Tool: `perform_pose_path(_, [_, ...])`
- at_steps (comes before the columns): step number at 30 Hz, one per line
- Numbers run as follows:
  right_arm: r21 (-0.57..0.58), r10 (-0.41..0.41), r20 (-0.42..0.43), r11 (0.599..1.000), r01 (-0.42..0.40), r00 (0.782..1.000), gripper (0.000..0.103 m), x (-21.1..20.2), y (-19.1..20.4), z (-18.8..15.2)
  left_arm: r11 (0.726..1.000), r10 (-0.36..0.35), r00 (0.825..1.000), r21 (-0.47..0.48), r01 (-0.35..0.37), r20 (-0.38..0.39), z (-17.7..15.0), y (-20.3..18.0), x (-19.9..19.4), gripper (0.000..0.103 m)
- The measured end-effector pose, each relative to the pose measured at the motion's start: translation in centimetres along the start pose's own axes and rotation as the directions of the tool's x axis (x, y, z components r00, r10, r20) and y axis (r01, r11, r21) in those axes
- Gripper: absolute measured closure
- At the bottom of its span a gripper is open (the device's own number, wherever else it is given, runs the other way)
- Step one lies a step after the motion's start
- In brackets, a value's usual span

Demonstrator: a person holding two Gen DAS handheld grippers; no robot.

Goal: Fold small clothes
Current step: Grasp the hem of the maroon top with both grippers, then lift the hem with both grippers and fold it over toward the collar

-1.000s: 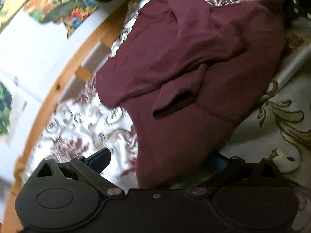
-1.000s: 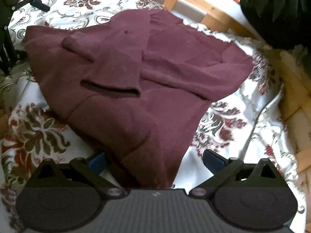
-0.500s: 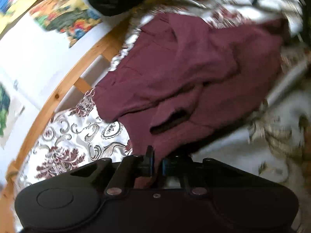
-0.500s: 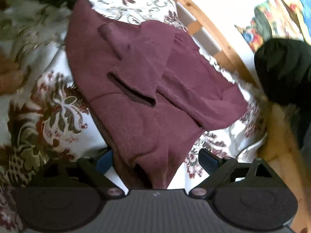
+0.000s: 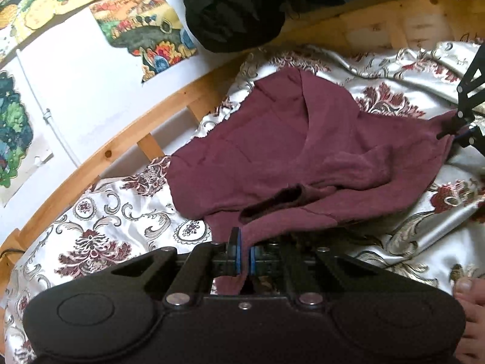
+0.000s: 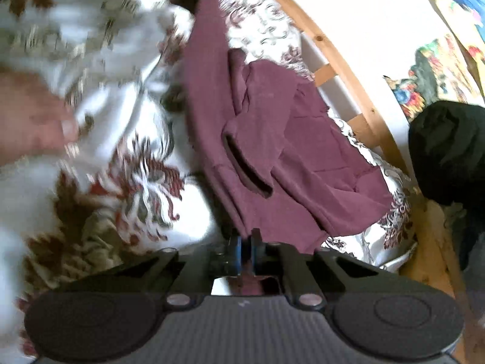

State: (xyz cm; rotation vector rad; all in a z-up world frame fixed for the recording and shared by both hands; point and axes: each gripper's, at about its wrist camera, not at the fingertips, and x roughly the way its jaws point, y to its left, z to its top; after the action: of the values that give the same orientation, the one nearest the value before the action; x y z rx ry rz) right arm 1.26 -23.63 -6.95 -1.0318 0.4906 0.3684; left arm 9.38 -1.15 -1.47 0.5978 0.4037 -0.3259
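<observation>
A small maroon long-sleeved garment (image 5: 297, 157) lies on a floral bedspread (image 5: 100, 230), one sleeve folded across its front. My left gripper (image 5: 245, 253) is shut on the garment's near bottom corner, and the cloth hangs between its blue pads. In the right wrist view the same garment (image 6: 272, 151) stretches away from my right gripper (image 6: 247, 253), which is shut on the opposite bottom corner. My right gripper (image 5: 463, 127) also shows at the far right of the left wrist view, holding the hem taut. The hem is lifted off the bed between both grippers.
A wooden bed rail (image 5: 121, 148) runs along a white wall with colourful posters (image 5: 145, 30). A black bundle (image 5: 233, 9) rests on the bed frame's corner. A person's foot (image 5: 473, 318) lies at the lower right, and a blurred foot (image 6: 33, 121) at the left of the right wrist view.
Both grippers were open around the hem's corners and have shut on them. The left one has risen with the cloth. The right one has rolled and swung sideways, pulling the hem taut.
</observation>
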Motion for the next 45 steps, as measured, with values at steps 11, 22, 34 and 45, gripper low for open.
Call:
perform_pose_path(11, [0.34, -0.105, 0.048, 0.937, 0.082, 0.993, 0.097, -9.6, -4.0, 2.0, 0.983, -0.067, 0.996, -0.165, 0.076, 0.058, -1.9, 0.3, -9.5, 0.099])
perform_pose_path(22, [0.463, -0.189, 0.095, 0.877, 0.124, 0.977, 0.097, -18.9, -5.7, 3.7, 0.952, -0.151, 0.976, -0.242, 0.185, 0.155, -0.9, 3.6, -17.7, 0.098])
perform_pose_path(34, [0.504, -0.277, 0.123, 0.845, 0.18, 0.953, 0.097, -10.7, -12.0, 5.5, 0.924, -0.118, 0.99, -0.358, 0.137, 0.074, 6.7, 9.5, -9.6, 0.098])
perform_pose_path(45, [0.598, -0.23, 0.087, 0.79, 0.134, 0.969, 0.097, 4.5, -18.8, 5.3, 0.951, -0.022, 0.997, -0.309, -0.003, -0.079, 10.2, 10.3, 6.8, 0.098])
